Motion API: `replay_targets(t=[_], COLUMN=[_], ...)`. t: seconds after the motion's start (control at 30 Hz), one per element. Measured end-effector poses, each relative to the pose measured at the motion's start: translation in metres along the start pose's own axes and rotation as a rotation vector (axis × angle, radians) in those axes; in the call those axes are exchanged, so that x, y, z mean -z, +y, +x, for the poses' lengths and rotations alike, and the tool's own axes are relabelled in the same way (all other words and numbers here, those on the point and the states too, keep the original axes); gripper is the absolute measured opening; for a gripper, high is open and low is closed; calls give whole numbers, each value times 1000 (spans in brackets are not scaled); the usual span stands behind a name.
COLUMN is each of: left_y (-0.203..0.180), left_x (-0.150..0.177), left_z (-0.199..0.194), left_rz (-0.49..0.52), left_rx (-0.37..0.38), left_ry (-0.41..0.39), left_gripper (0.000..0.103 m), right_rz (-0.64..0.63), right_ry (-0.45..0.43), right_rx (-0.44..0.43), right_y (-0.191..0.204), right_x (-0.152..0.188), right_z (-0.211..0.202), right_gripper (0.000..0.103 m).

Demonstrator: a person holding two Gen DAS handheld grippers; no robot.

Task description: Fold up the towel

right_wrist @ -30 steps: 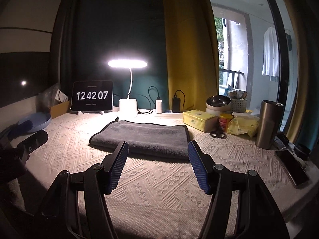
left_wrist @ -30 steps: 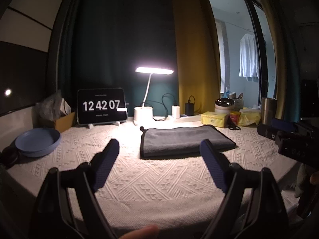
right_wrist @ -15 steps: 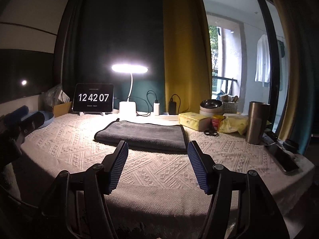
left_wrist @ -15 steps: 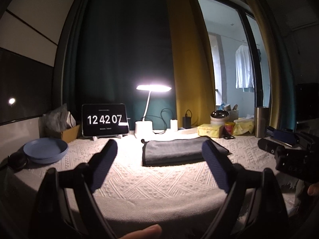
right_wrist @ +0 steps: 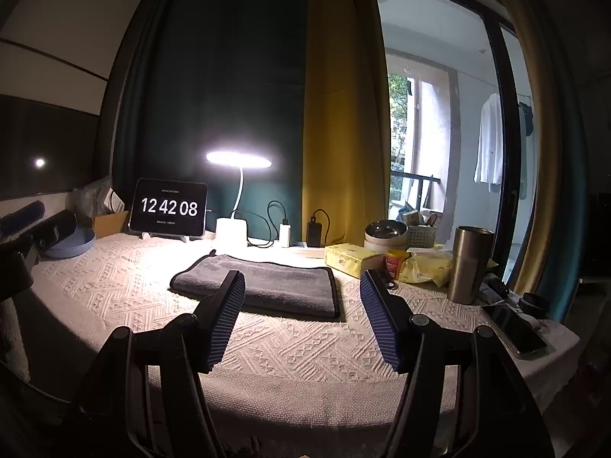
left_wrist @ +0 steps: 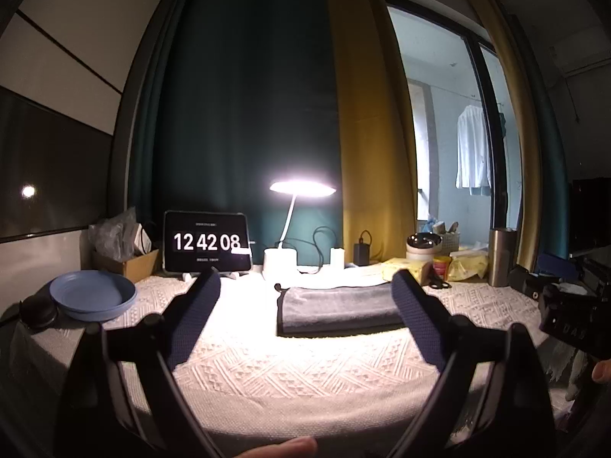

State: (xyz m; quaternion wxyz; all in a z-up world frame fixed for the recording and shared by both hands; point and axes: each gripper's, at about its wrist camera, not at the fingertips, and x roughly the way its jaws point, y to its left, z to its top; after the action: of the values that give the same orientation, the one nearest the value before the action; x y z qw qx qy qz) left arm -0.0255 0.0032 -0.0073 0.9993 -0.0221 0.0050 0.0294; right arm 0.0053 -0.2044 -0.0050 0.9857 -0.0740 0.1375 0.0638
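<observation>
A grey towel (left_wrist: 336,309) lies folded flat on the white patterned tablecloth (left_wrist: 298,366), in front of the lamp; it also shows in the right wrist view (right_wrist: 267,286). My left gripper (left_wrist: 305,297) is open and empty, held back near the table's front edge, well short of the towel. My right gripper (right_wrist: 301,286) is open and empty, also back at the front edge, apart from the towel. The right gripper's body (left_wrist: 573,316) shows at the right of the left wrist view.
A lit desk lamp (right_wrist: 238,160) and a tablet clock (right_wrist: 168,208) stand at the back. A blue plate (left_wrist: 91,299) sits left. A tissue box (right_wrist: 351,257), bowls (right_wrist: 385,233), a steel tumbler (right_wrist: 469,263) and a phone (right_wrist: 513,330) crowd the right side.
Both grippers have pulled back and dropped lower toward the table's front edge, so the towel looks farther away. Both stay open. The towel has not moved.
</observation>
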Motion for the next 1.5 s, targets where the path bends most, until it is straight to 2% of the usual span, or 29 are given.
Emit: replay_targets(t=[1.5], left_y=[-3], left_x=[0], left_z=[0], left_rz=[2], left_rx=[5], left_ry=[4], left_gripper=[92], right_rz=[9], right_ry=[3], right_rx=[3], right_y=[3], right_x=[2], right_z=[1], right_gripper=[66])
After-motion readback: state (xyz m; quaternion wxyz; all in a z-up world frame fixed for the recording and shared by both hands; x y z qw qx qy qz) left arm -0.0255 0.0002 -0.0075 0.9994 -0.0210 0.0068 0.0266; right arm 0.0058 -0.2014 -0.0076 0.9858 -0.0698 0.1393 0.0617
